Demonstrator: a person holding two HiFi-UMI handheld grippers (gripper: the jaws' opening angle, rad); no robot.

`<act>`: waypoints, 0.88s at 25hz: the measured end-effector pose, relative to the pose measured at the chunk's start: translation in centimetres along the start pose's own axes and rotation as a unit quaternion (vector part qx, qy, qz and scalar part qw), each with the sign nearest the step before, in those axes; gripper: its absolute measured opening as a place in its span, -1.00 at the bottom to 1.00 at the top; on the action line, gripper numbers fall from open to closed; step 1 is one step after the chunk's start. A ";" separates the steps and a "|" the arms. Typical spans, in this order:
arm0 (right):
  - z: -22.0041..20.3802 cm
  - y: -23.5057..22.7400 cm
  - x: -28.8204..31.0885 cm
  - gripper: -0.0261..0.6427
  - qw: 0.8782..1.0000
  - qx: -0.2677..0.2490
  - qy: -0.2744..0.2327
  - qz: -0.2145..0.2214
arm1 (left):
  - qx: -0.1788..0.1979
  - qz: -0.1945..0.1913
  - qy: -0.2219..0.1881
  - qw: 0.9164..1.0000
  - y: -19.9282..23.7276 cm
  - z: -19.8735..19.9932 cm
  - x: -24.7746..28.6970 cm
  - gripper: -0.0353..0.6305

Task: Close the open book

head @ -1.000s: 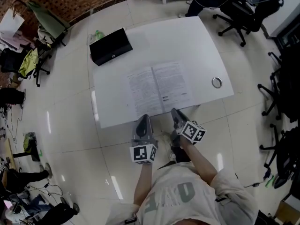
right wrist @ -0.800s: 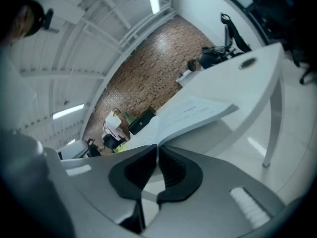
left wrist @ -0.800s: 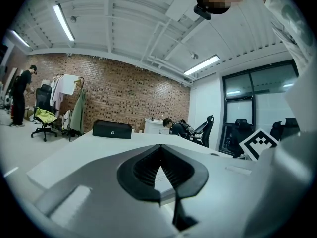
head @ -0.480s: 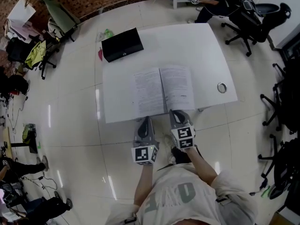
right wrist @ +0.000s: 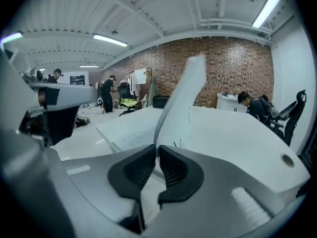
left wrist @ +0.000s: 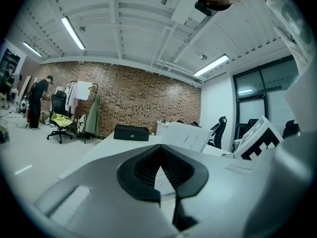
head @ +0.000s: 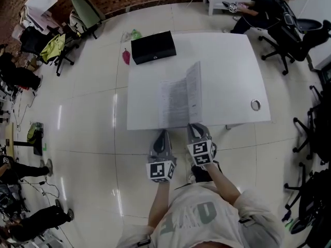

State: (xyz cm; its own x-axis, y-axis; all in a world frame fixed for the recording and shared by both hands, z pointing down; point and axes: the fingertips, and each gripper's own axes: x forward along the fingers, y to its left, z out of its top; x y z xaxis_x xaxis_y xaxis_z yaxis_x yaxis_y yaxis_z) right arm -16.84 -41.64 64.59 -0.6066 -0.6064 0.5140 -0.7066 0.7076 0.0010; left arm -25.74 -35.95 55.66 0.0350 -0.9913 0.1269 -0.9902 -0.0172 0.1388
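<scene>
Closing target: the book (head: 175,103) lies on the white table (head: 227,71), toward the near edge, with its spine running away from the person.
Book halves: the left half lies flat with its print up. The right half stands about upright over the spine, so the book looks roughly half folded.
Right gripper (head: 195,129): it sits at the near bottom edge of the raised half. In the right gripper view that edge runs down into the narrow slit between the pads, which pinch it. The jaws are easing apart at this moment.
Left gripper (head: 161,136): it hovers just off the table's near edge, beside the flat half and not touching it. Its jaws are closed tip to tip with nothing between them.
Step in hand: this is probably the swing-over, with the right half raised to vertical but not yet laid on the left.
Next move calls for: the raised half needs carrying on over the spine toward the person's left, then lowering onto the flat half. The pinch should last until the half is past upright. The left gripper should keep off the flat page.
Risk: with the grip loosening while the half stands at its balance point, it could drop back open.
Unclear: I cannot tell whether the raised part includes the cover.
Farther out on table: a black box (head: 153,46) sits at the far left corner and a small ring (head: 255,105) near the right edge, both well apart from the book.
Room: a seated person (head: 257,6) is at a desk beyond the table.
</scene>
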 end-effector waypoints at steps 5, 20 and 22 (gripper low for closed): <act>-1.0 2.9 2.2 -0.70 0.998 0.021 0.042 0.042 | 0.000 0.024 0.001 1.000 2.2 0.1 -1.1 -0.86; 6.7 -2.5 -4.8 -0.91 0.983 0.140 -0.119 0.010 | 0.015 0.013 -0.058 0.998 0.7 4.7 -1.7 -0.86; 8.4 -5.1 -7.8 -0.91 0.972 0.165 -0.163 -0.019 | 0.024 0.002 -0.076 0.997 -0.2 6.1 -2.0 -0.86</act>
State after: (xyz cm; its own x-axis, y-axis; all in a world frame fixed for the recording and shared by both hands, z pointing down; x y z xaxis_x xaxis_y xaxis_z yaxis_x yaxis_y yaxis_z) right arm -11.57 -43.53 53.37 -0.6232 -0.7508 0.2191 -0.7764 0.5603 -0.2884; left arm -26.40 -34.74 49.34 0.0140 -0.9996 -0.0240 -0.9957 -0.0162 0.0917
